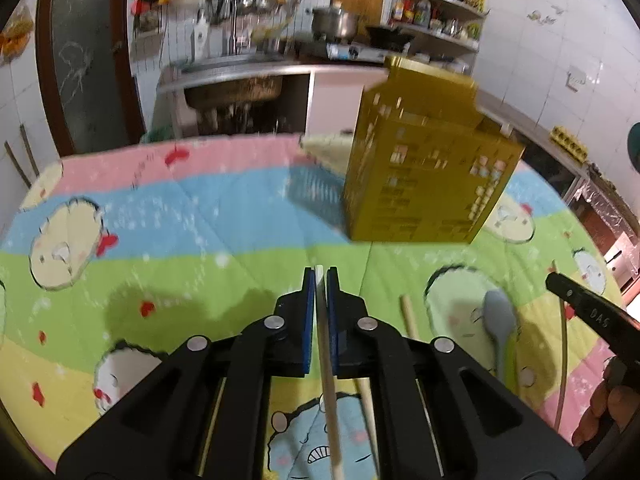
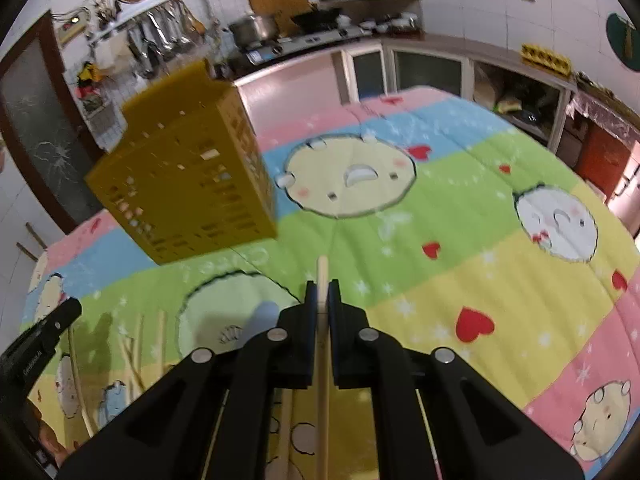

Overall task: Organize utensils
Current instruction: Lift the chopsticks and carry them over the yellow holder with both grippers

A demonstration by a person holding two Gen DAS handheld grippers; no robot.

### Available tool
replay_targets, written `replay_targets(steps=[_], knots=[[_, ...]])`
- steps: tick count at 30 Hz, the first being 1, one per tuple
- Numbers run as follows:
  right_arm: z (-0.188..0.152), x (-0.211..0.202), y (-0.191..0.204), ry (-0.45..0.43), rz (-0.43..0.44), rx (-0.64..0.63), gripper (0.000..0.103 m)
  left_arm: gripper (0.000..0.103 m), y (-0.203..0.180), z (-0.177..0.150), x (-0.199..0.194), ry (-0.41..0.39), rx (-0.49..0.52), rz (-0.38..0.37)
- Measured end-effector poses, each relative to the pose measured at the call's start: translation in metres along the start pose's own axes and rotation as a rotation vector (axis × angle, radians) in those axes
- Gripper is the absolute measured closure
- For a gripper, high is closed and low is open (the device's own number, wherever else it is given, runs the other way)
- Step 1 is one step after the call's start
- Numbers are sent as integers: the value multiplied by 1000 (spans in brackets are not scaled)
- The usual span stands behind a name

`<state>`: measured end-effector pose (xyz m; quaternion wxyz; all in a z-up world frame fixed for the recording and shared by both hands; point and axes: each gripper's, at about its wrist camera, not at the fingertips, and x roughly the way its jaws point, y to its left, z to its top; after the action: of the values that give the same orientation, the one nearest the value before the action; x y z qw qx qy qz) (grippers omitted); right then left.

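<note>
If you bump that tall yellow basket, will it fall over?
Probably. The yellow basket stands tall on soft, quilted cloth, so a high bump might tip it. Its walls are full of holes, so it's likely light and would slide or topple easily.

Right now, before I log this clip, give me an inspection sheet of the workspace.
Surface: cartoon-print cloth over the table.
Job's things: yellow slotted holder standing on the cloth; grey spoon and loose chopsticks lying near the left gripper.
Clutter: nothing seen on the cloth.
Grippers: left gripper shut on a chopstick; right gripper shut on another chopstick.
Cables: nothing seen.
Surroundings: kitchen counter with pot, hanging ladles, shelves of bottles.
</note>
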<state>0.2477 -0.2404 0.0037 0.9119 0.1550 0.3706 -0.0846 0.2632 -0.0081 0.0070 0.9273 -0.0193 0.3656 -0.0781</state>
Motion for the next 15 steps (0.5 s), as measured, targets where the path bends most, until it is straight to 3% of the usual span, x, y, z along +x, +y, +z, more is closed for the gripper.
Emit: replay_targets(steps=[5, 15], knots=[[9, -21, 3, -81, 49, -19, 97, 99, -5, 14, -25, -97, 10, -13], [22, -67, 14, -284, 110, -78, 97, 99, -9, 33, -53, -216, -1, -25]])
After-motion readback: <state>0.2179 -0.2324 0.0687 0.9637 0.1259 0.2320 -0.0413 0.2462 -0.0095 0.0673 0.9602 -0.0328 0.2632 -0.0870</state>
